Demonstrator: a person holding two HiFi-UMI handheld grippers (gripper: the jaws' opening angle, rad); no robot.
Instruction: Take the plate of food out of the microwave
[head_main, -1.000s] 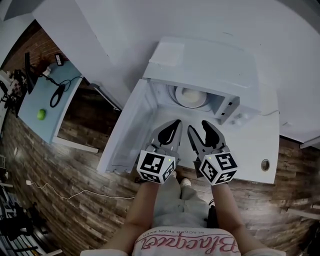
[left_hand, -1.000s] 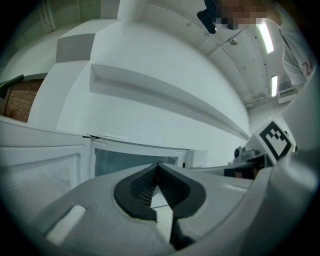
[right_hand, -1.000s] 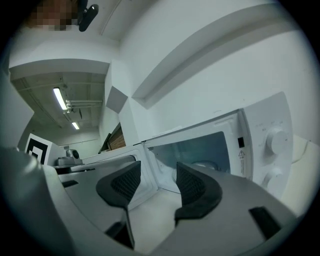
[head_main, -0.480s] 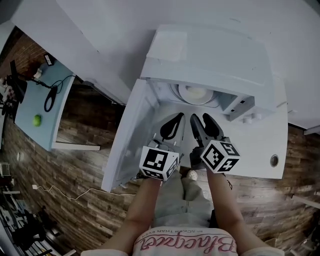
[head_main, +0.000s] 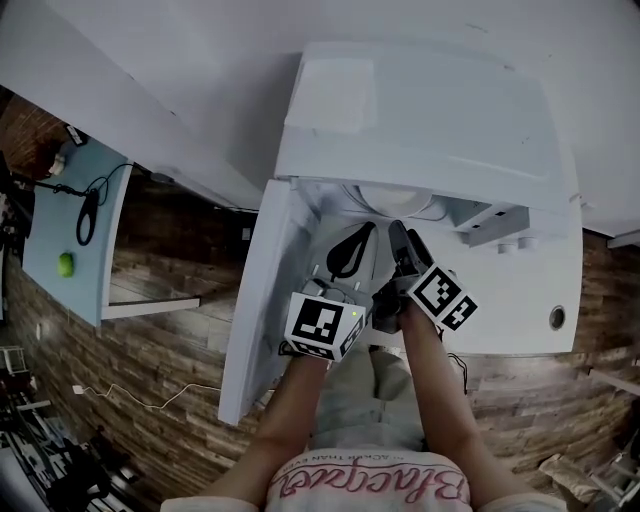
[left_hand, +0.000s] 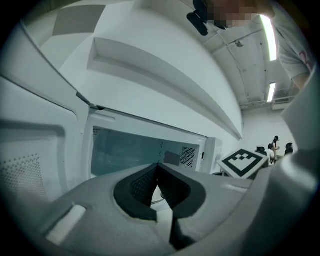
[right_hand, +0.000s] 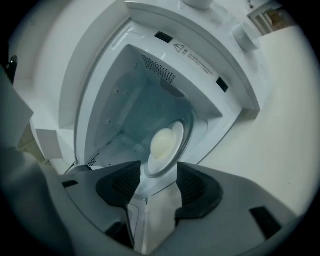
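A white microwave (head_main: 420, 110) stands with its door (head_main: 255, 290) swung open to the left. Inside, a pale plate of food (head_main: 395, 203) lies on the glass turntable. The right gripper view looks straight into the cavity, where the plate (right_hand: 165, 142) shows between and beyond the pads. My right gripper (head_main: 402, 233) is open at the mouth of the cavity, a short way from the plate, with nothing held. Just left of it is my left gripper (head_main: 362, 232), its tips together (left_hand: 159, 167) and empty. The right gripper's marker cube (left_hand: 243, 162) shows in the left gripper view.
The microwave sits on a white counter (head_main: 520, 300) with a round hole (head_main: 557, 317) at its right. A light blue table (head_main: 60, 215) at the far left carries a green ball (head_main: 65, 264) and a cable. Wooden floor lies below, with the person's legs under the grippers.
Both grippers have moved forward, up to the mouth of the microwave. The right one has tilted and come closer to the left one.
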